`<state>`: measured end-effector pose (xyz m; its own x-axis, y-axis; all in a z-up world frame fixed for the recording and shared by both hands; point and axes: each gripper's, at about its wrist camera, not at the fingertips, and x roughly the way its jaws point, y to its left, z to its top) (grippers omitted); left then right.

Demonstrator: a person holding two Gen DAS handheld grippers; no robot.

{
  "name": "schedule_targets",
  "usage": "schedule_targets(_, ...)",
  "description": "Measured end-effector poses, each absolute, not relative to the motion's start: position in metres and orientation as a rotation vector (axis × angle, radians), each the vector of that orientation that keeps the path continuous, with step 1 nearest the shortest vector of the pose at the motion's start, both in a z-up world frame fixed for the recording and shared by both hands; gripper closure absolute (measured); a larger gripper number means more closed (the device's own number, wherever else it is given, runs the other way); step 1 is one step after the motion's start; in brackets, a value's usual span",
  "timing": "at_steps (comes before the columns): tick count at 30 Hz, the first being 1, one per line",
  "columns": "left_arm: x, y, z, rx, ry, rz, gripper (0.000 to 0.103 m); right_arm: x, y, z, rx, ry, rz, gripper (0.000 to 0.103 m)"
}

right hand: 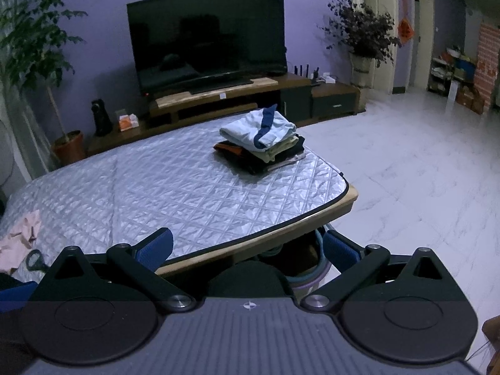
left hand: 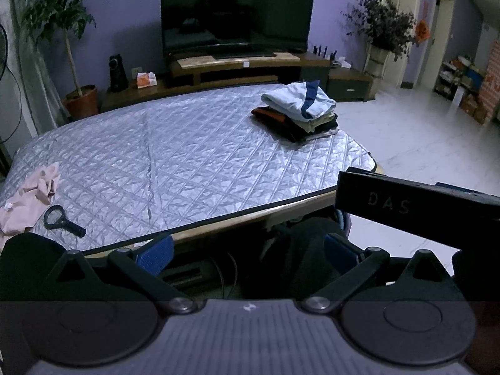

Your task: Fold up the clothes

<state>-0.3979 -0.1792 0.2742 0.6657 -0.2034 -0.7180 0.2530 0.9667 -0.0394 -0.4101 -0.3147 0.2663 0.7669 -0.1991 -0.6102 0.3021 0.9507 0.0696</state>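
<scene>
Quilted silver cover on the tabletop (left hand: 193,156), black trim along the near edge. My left claw (left hand: 247,254) sits just off that near edge, blue pads (left hand: 156,254) spread wide, nothing between them. Right claw (right hand: 247,250) same story: wide apart, empty, left pad over the tabletop edge, right pad past the corner above a bucket (right hand: 312,276) on the floor. Folded stack of clothes (left hand: 297,112) at the far right of the tabletop, light blue garment with a navy stripe (right hand: 259,129) on top, dark and beige layers under it, orange piece poking out on the left side. Crumpled pink garment (left hand: 28,200) at the near left edge, unfolded, well apart from the stack. Black magnifying glass (left hand: 61,220) lies just beside it on the cover. In the left view I see a black bar marked "DAS" (left hand: 415,206) at right, between claw and floor. Far side: TV (right hand: 207,39) on a low wooden stand, potted plants on both sides.
</scene>
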Motion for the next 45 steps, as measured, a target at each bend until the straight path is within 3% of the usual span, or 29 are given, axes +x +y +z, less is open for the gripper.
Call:
schedule_targets(22,-0.392,-0.177,0.269,0.059,0.843,-0.250,0.001,-0.405,-0.308,0.268,0.124,0.672,-0.266,0.000)
schedule_targets(45,-0.331,-0.177,0.278,0.069,0.932,-0.215,0.001,-0.349,-0.332,0.265,0.218,0.719,-0.315,0.000)
